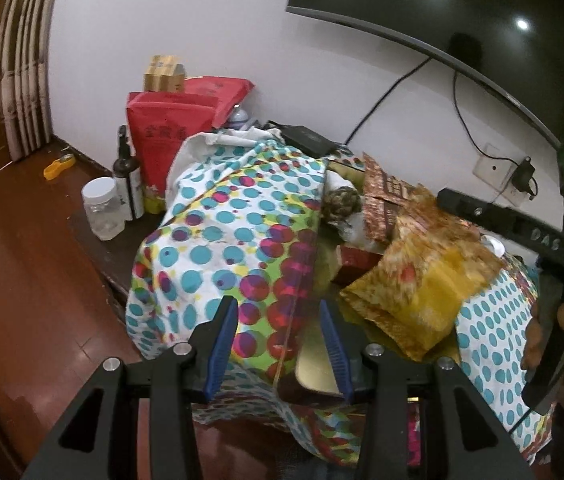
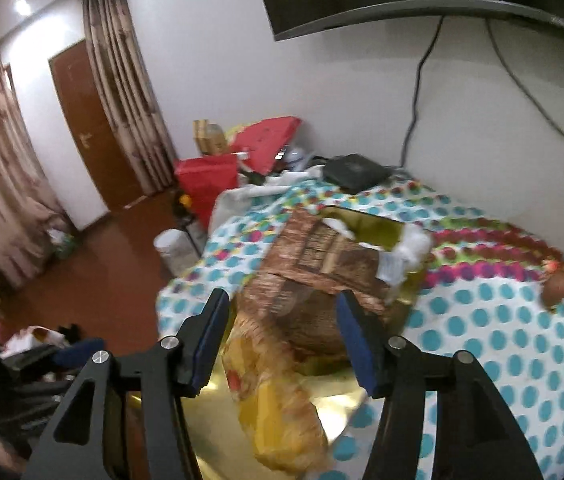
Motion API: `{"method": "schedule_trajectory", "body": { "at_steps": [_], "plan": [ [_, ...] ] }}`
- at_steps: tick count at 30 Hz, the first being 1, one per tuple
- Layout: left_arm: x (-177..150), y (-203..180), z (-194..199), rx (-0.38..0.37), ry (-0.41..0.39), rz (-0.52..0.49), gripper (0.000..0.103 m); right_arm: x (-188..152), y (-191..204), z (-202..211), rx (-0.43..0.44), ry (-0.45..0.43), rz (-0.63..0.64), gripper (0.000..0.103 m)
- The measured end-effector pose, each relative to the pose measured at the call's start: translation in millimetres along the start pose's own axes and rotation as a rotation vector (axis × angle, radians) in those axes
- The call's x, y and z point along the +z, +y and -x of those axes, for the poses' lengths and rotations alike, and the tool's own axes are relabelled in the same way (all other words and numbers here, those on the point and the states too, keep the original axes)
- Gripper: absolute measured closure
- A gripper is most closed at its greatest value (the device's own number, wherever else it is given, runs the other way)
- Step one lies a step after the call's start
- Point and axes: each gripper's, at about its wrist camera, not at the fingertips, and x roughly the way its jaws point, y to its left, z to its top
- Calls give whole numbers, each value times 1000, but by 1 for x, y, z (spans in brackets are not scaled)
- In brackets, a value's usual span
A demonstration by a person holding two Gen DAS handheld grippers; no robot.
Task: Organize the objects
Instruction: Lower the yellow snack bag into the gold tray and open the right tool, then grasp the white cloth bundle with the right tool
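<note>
1. Left gripper (image 1: 280, 344) stood with its blue-padded jaws apart, and the raised edge of a gold-lined box (image 1: 314, 376) draped in polka-dot cloth (image 1: 218, 240) ran between them; whether the pads touched it could not be told.
2. Right gripper (image 2: 282, 344) was also spread wide and gripped nothing, while a yellow-orange crinkled snack packet (image 2: 278, 412) lay blurred between and beneath its fingers.
3. In the left view, that same packet (image 1: 414, 292) rested on the box contents near the right gripper's black body (image 1: 538, 240), which cut off its far end.
4. Its long axis ran from the near box corner toward the wall in the right view, with its lower end cut off by the frame.
5. Two brown patterned packets (image 2: 322, 264) appeared beyond it, their print illegible through motion blur.
6. One clear plastic jar (image 1: 102, 208), one dark bottle (image 1: 128, 176) and two red bags (image 1: 166, 132) stood at the far end.
</note>
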Motion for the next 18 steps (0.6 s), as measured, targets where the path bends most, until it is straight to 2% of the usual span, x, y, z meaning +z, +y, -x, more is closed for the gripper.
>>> {"method": "schedule_trajectory", "body": {
  "at_steps": [2,8,13,18],
  "plan": [
    [2,-10,-2,-11,-1,-22,60,-2,-4,-1,-30,0,12,49],
    [8,-40,-6,-51,0,-93,60,-7,-27,14,-41,-39,-35,49],
    [11,-69,-12,-92,20,-145,60,-19,-58,40,-140,-72,-35,49],
    [9,-108,-18,-141,33,-212,60,-44,-120,68,-299,-62,-84,49]
  ]
}}
